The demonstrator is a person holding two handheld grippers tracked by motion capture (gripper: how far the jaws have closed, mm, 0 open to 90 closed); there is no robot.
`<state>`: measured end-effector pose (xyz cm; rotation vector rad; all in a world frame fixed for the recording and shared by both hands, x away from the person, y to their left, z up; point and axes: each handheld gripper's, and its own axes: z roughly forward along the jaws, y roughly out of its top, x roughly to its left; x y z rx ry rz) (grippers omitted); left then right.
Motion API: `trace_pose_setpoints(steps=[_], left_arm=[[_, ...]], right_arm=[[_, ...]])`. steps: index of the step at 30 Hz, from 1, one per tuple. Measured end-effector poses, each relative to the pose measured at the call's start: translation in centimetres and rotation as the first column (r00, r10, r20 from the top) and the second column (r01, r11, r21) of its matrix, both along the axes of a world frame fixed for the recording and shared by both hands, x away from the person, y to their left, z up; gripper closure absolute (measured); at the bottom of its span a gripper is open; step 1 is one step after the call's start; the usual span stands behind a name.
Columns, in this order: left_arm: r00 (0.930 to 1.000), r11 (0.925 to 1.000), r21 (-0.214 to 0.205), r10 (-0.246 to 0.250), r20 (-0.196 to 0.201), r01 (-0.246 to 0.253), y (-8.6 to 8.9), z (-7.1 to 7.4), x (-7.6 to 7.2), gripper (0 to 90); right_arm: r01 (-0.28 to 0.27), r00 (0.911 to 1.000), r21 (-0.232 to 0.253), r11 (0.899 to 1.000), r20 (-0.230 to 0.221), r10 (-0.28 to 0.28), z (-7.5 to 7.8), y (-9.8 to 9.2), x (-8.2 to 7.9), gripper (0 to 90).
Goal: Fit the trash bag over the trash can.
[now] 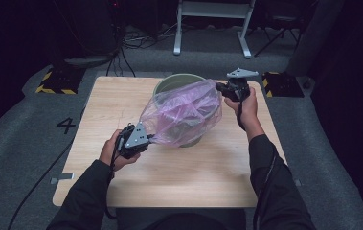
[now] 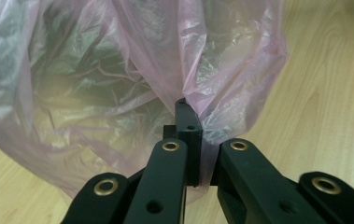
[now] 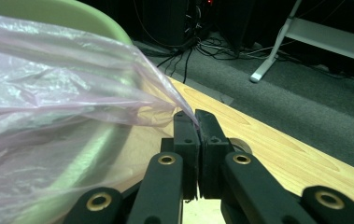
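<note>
A thin pink see-through plastic bag [image 1: 184, 112] is stretched over a pale green bin [image 1: 176, 82] on the wooden table [image 1: 208, 167]. My left gripper [image 1: 149, 139] is shut on the bag's near-left edge, the film pinched between its pads [image 2: 187, 122]. My right gripper [image 1: 219, 86] is shut on the bag's far-right edge beside the bin's rim [image 3: 114, 28]; the film [image 3: 72, 88] runs into its closed tip [image 3: 195, 120]. The bag [image 2: 109, 79] hangs taut between the two grippers and covers most of the bin's mouth.
White metal frame legs [image 1: 212, 28] stand on the grey carpet behind the table. Black-and-yellow striped blocks [image 1: 54, 81] sit at both far corners. Cables [image 1: 136, 40] lie on the floor at the back. Bare tabletop lies in front of the bin.
</note>
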<state>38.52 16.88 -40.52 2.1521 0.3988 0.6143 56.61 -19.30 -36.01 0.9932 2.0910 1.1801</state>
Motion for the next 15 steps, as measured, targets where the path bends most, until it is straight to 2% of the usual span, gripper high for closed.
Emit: trace_pose_setpoints(steps=[1, 2, 4, 5, 7, 10, 13, 15], left_arm=[[1.0, 0.9999, -0.016, -0.003, 0.005, 0.003, 0.1, 0.0, -0.1, 88.7], [0.9999, 0.9986, -0.052, 0.011, 0.002, -0.011, 0.3, 0.1, -0.3, 80.8], [0.9989, 0.9941, -0.1, 0.044, 0.014, -0.042, 0.8, 0.5, -0.7, 58.1], [0.9987, 0.9906, -0.129, 0.047, 0.016, -0.045, 1.0, 0.6, -1.0, 46.2], [0.9985, 0.9789, -0.199, 0.05, 0.023, -0.045, 1.7, 1.3, -1.8, 33.8], [0.9988, 0.9683, -0.248, 0.038, 0.032, -0.029, 2.3, 2.0, -2.8, 26.6], [0.9979, 0.9685, -0.248, 0.032, 0.056, -0.017, 2.4, 2.6, -3.8, 23.7], [0.9967, 0.9644, -0.264, 0.034, 0.074, -0.013, 2.5, 3.3, -4.3, 22.3]], right_arm=[[0.003, 1.0, -0.006, 1.0, 0.002, -0.003, -0.1, 0.2, 0.1, 88.1], [0.003, 1.0, -0.011, 1.0, 0.006, -0.003, -0.1, 0.2, 0.1, 88.2], [-0.002, 0.9998, -0.016, 1.0, 0.022, 0.002, 0.0, 0.5, 0.0, 88.2], [-0.009, 0.9994, -0.015, 1.0, 0.032, 0.01, 0.1, 0.6, -0.1, 88.1], [-0.014, 0.999, -0.017, 1.0, 0.042, 0.014, 0.3, 0.7, -0.3, 88.0], [-0.017, 0.9984, -0.016, 1.0, 0.054, 0.018, 0.6, 0.6, -0.5, 87.8], [-0.015, 0.9983, -0.011, 1.0, 0.056, 0.016, 0.7, 0.4, -0.6, 87.6], [-0.014, 0.9981, -0.008, 1.0, 0.06, 0.015, 0.8, 0.4, -0.7, 87.4]])
